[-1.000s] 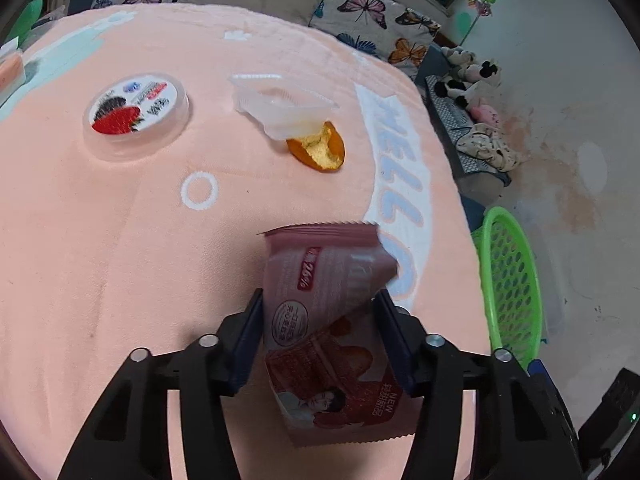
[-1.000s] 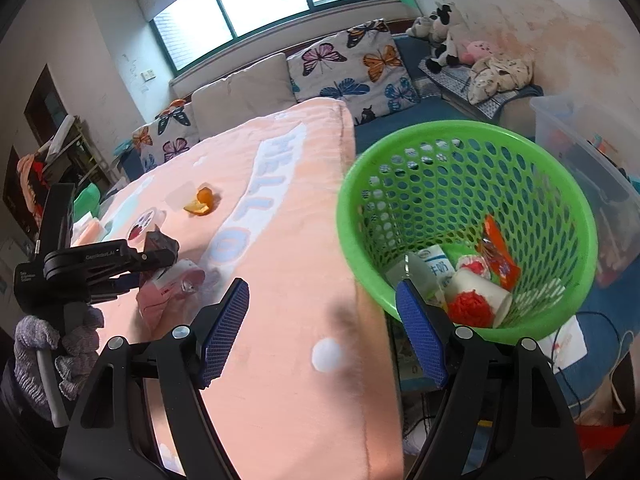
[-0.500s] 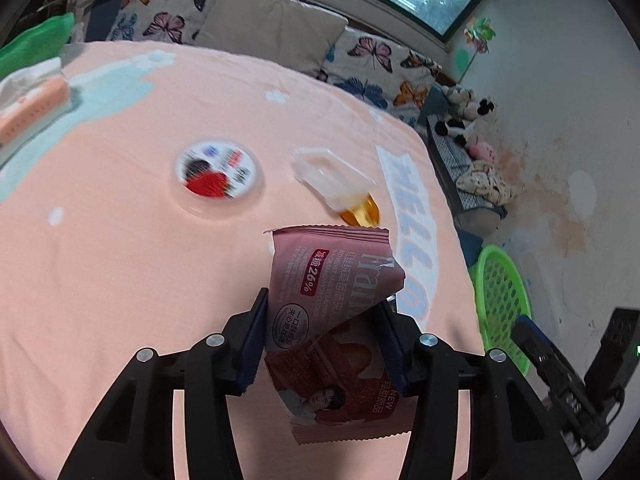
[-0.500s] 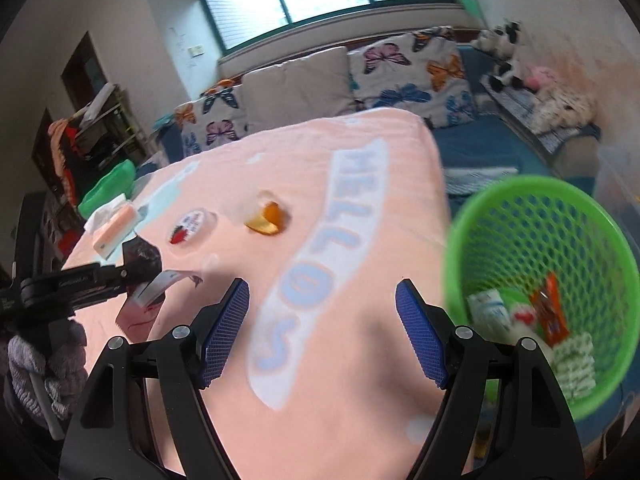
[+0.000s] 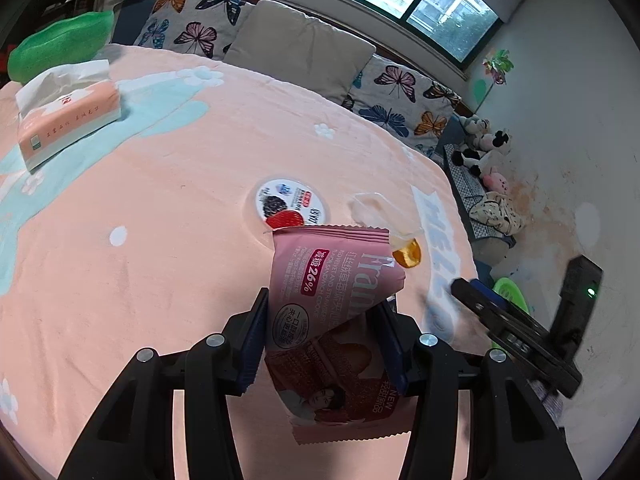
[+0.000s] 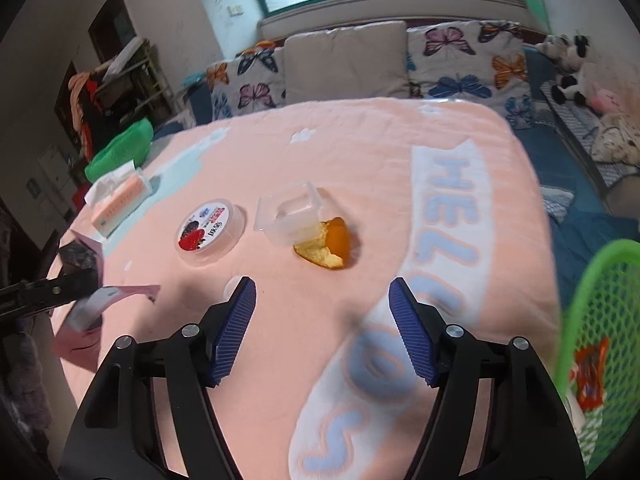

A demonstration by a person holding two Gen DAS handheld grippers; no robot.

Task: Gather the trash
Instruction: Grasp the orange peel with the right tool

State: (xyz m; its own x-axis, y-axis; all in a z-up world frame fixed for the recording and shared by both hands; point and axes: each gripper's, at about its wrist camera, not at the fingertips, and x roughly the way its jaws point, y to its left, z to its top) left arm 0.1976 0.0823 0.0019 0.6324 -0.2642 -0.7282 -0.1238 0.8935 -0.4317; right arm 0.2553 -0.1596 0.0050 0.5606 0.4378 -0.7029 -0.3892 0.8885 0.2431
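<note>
My left gripper (image 5: 320, 320) is shut on a pink snack wrapper (image 5: 332, 280) and holds it above the peach blanket (image 5: 140, 280). On the blanket lie a round yogurt lid (image 5: 291, 204), a clear plastic tub (image 5: 376, 212) and an orange peel (image 5: 407, 255). In the right wrist view my right gripper (image 6: 322, 312) is open and empty, just short of the orange peel (image 6: 328, 244), the clear tub (image 6: 290, 214) and the lid (image 6: 210, 230). The left gripper with the wrapper (image 6: 100, 300) shows at the left. The green trash basket (image 6: 600, 320) stands at the right.
A tissue pack (image 5: 68, 116) lies at the bed's far left, with a green cushion (image 5: 60, 46) behind it. Butterfly pillows (image 6: 468, 56) line the back. Stuffed toys (image 5: 484, 148) lie on the floor to the right. The basket holds several wrappers (image 6: 590, 372).
My left gripper has lifted and pulled back with the wrapper. My right gripper has swung left from the basket to over the bed, facing the peel and tub.
</note>
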